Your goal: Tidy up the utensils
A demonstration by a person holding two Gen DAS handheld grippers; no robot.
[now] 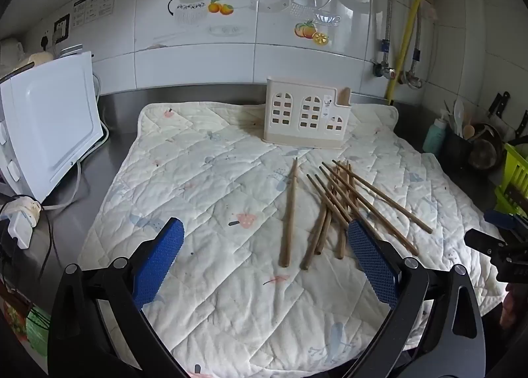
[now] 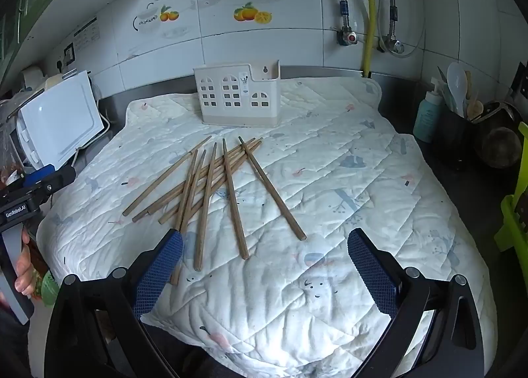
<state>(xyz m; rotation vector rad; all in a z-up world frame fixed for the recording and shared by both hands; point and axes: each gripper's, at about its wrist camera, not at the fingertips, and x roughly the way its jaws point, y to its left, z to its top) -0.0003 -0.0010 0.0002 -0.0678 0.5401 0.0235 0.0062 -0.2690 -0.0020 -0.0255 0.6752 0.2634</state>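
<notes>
Left claw: the left claw hangs spread wide and holds nothing, above the near part of the quilted mat, with the chopsticks just ahead of its right finger.
Right claw: the right claw is likewise spread and bare, low over the mat, the near ends of the pile lying between and ahead of its fingers.
Table: the steel table carries the whole scene; a white appliance stands at its left edge.
Mat: the quilted mat covers most of the table and everything for the task rests on it.
Holder: the cream utensil holder stands upright at the far side of the mat, well apart from the pile. A brown tip seems to stick up from its right compartment in the left view; it is too small to be sure what it is.
Chopsticks: the wooden chopsticks lie loose and crossed in a heap mid-mat, one a little aside.
Progress: by these views the task has hardly begun; nearly every stick is yet to be picked up and stood in the holder.
</notes>
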